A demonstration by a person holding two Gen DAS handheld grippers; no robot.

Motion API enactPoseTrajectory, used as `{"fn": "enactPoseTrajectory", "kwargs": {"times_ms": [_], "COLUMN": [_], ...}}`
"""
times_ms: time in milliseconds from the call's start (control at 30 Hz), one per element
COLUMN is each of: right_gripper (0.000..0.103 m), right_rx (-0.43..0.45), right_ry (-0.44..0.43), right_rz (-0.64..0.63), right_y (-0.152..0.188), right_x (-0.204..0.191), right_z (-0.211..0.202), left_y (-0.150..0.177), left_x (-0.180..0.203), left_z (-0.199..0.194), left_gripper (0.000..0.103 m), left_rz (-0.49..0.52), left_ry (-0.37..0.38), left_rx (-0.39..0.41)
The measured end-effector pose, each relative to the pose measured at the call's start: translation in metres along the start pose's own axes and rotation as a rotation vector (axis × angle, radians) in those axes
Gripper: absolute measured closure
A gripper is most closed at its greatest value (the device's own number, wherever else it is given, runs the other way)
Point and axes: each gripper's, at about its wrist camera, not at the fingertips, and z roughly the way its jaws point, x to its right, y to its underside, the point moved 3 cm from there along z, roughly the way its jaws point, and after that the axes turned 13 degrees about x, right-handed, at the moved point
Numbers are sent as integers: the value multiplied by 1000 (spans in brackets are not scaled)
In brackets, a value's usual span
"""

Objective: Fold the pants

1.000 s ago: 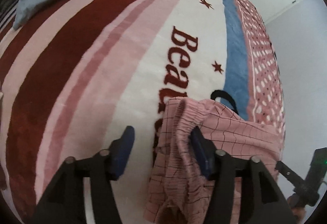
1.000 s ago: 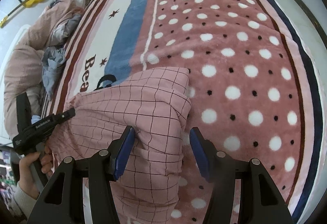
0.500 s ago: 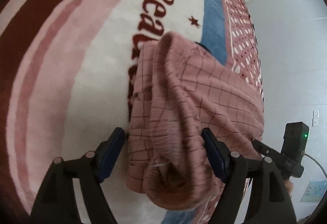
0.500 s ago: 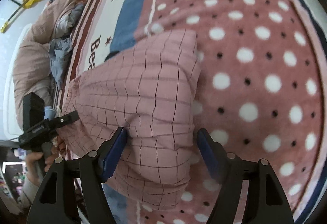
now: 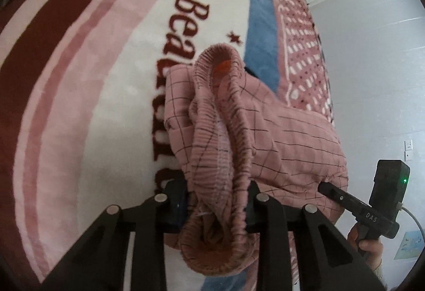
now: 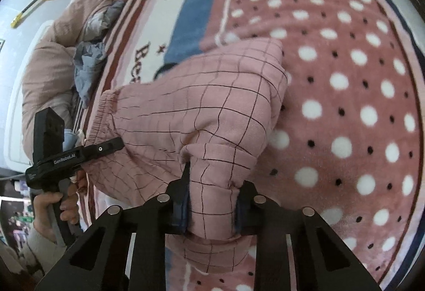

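Note:
The pink checked pants (image 5: 265, 131) lie bunched on the bed blanket. My left gripper (image 5: 216, 202) is shut on the ribbed waistband (image 5: 212, 158), which bulges up between its jaws. My right gripper (image 6: 212, 200) is shut on a fold of the pants' fabric (image 6: 212, 115) at the opposite side. Each gripper shows in the other's view: the right one at the lower right of the left wrist view (image 5: 329, 188), the left one at the left of the right wrist view (image 6: 117, 143).
The blanket has dark red stripes (image 5: 53, 25), a white band with lettering (image 5: 186, 25), a blue stripe (image 6: 191, 12) and a dotted pink part (image 6: 345, 78). A heap of bedding and grey clothes (image 6: 79, 52) lies at the bed's far left. A wall (image 5: 372, 65) stands beside the bed.
Both grippers were open and straddling the pants; both have closed on the fabric. The waistband is now gathered and lifted in the left gripper.

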Motion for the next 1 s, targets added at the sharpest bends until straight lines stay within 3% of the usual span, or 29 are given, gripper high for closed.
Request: {"fn": "enactPoseTrajectory", "kwargs": {"times_ms": [500, 800, 1000], "right_gripper": [85, 85, 86], "right_rx": [95, 103, 110], "right_ry": [-11, -69, -71], "right_rz": [-43, -93, -144], "right_y": [-1, 9, 12], "right_x": [-89, -111, -125], "right_z": [-39, -46, -59], "left_y": [-37, -26, -22], "left_x": [3, 1, 2], "left_z": [-91, -126, -141], "left_gripper": [79, 79, 79], "left_rz": [137, 131, 128], "left_ry": [-7, -66, -54], "left_rx": [60, 112, 148]}}
